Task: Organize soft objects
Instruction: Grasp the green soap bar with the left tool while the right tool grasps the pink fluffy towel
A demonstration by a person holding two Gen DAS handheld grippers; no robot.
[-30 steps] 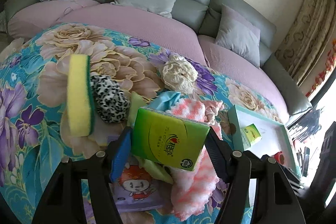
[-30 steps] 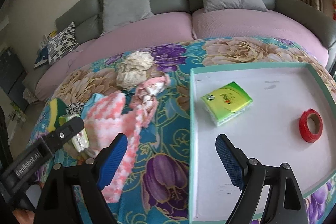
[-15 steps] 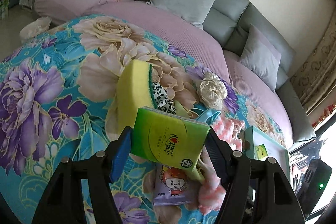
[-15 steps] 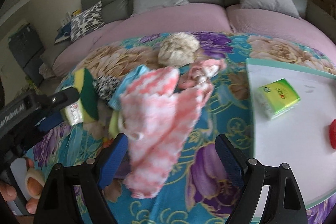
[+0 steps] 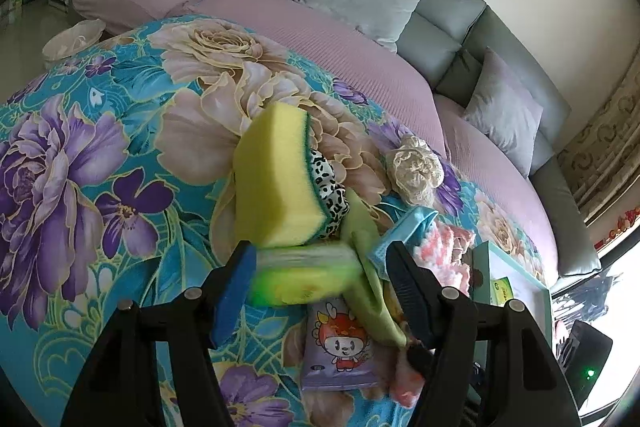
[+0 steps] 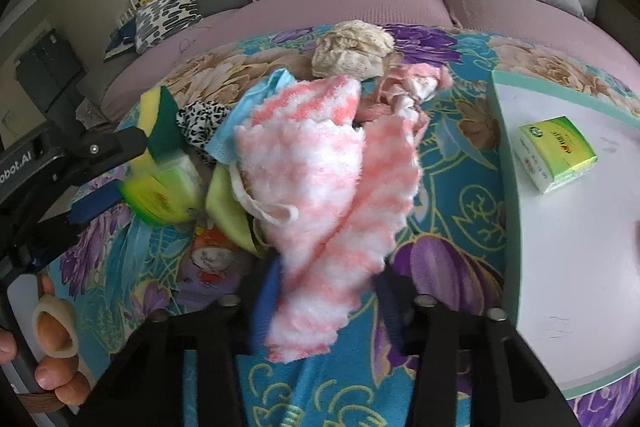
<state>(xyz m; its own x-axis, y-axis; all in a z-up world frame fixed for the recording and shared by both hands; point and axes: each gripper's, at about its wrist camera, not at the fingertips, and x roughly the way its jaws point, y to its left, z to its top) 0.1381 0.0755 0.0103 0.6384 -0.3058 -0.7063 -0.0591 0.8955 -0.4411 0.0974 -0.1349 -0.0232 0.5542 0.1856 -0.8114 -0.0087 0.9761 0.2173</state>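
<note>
Green tissue pack (image 5: 306,281) between left gripper (image 5: 320,281) fingers

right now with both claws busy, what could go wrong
The right claw has just been closing on the pink towel, which drapes over a yellow cloth and may drag it along. The left claw holds a tissue pack against the sponge, which it could knock. The tray edge might snag the towel.
</note>
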